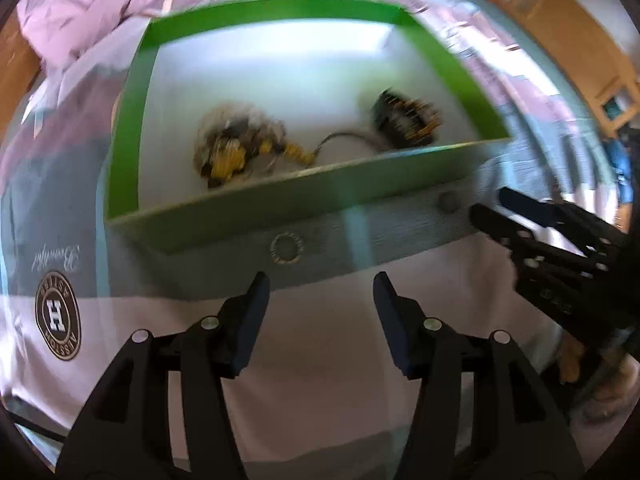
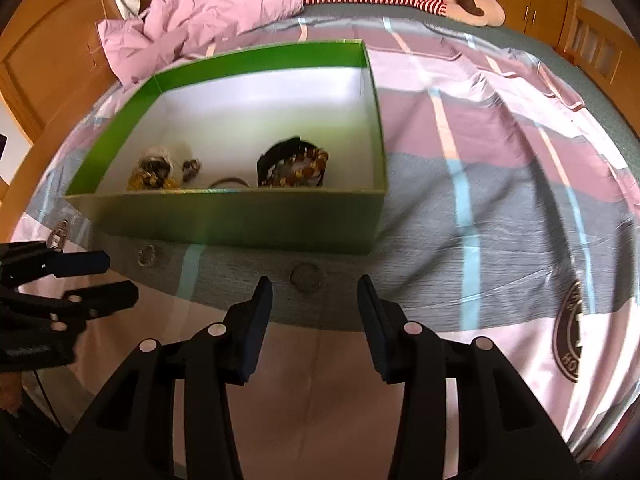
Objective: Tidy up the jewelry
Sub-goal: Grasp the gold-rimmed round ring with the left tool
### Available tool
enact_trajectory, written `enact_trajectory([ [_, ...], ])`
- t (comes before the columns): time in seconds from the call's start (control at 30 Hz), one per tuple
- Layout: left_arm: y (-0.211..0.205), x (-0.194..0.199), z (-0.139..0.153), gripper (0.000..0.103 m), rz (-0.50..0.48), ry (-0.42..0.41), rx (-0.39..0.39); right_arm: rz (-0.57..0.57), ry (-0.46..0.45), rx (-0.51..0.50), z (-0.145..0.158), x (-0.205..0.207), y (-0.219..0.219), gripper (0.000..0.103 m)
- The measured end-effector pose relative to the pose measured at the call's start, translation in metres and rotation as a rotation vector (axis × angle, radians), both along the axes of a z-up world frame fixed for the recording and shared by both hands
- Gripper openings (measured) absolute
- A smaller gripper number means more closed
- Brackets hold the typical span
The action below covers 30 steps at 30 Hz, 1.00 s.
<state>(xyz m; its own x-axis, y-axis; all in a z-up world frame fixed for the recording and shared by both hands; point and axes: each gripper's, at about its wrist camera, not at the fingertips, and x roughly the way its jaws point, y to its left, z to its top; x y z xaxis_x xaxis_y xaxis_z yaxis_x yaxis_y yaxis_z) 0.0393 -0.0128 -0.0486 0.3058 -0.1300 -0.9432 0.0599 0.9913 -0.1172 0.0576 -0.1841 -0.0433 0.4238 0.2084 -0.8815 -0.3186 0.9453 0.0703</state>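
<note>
Loosely, two small rings (image 2: pixel 147 256) (image 2: pixel 305 276) lay on the bedspread (image 2: pixel 500 208) before a green box (image 2: pixel 240 216); judged light, stiff, slippery, best pinched across the band. Both the left gripper (image 1: pixel 320 292) and right gripper (image 2: pixel 315 298) were spread, empty.

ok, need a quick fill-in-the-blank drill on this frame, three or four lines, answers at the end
1. The jewelry lies inside a ____ box with a white floor.
2. The box sits on a ____ bedspread.
3. Both the left gripper and the right gripper have ____ jaws with nothing between them.
4. The beaded bracelet lies ____ the box.

Missing words: green; striped; open; inside
</note>
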Motion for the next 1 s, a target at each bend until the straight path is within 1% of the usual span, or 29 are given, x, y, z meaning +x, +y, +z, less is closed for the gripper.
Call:
enact_trajectory([
  [0.07, 0.002, 0.006, -0.009, 0.054, 0.029, 0.0, 0.035, -0.002, 0.006, -0.014, -0.007, 0.003, 0.004, 0.044],
  [0.13, 0.004, 0.011, -0.017, 0.054, 0.054, 0.006, 0.032, -0.003, 0.009, -0.025, -0.012, 0.006, 0.008, 0.044],
  [0.23, 0.004, 0.014, -0.024, 0.054, 0.058, 0.016, 0.041, 0.003, 0.01, -0.04, -0.018, 0.009, 0.012, 0.044],
  [0.6, 0.001, 0.023, -0.028, 0.053, 0.063, -0.011, 0.059, 0.016, 0.001, -0.067, -0.025, 0.016, 0.016, 0.044],
  [0.63, 0.001, 0.023, -0.029, 0.052, 0.062, -0.012, 0.063, 0.018, 0.0, -0.067, -0.025, 0.016, 0.016, 0.044],
  [0.67, 0.001, 0.024, -0.029, 0.046, 0.064, -0.016, 0.072, 0.02, -0.001, -0.065, -0.025, 0.016, 0.016, 0.04],
  [0.7, -0.001, 0.026, -0.03, 0.037, 0.067, -0.02, 0.082, 0.025, -0.002, -0.063, -0.025, 0.015, 0.016, 0.036],
  [0.73, -0.002, 0.028, -0.03, 0.033, 0.071, -0.024, 0.088, 0.036, -0.002, -0.059, -0.024, 0.014, 0.017, 0.027],
  [0.77, -0.001, 0.029, -0.03, 0.022, 0.077, -0.024, 0.082, 0.04, -0.002, -0.059, -0.024, 0.014, 0.018, 0.023],
  [0.9, 0.0, 0.031, -0.029, 0.021, 0.08, -0.019, 0.067, 0.045, -0.001, -0.052, -0.023, 0.012, 0.02, 0.021],
  [1.0, 0.003, 0.024, -0.024, 0.021, 0.073, -0.014, 0.055, 0.046, -0.002, -0.042, -0.017, 0.008, 0.018, 0.021],
])
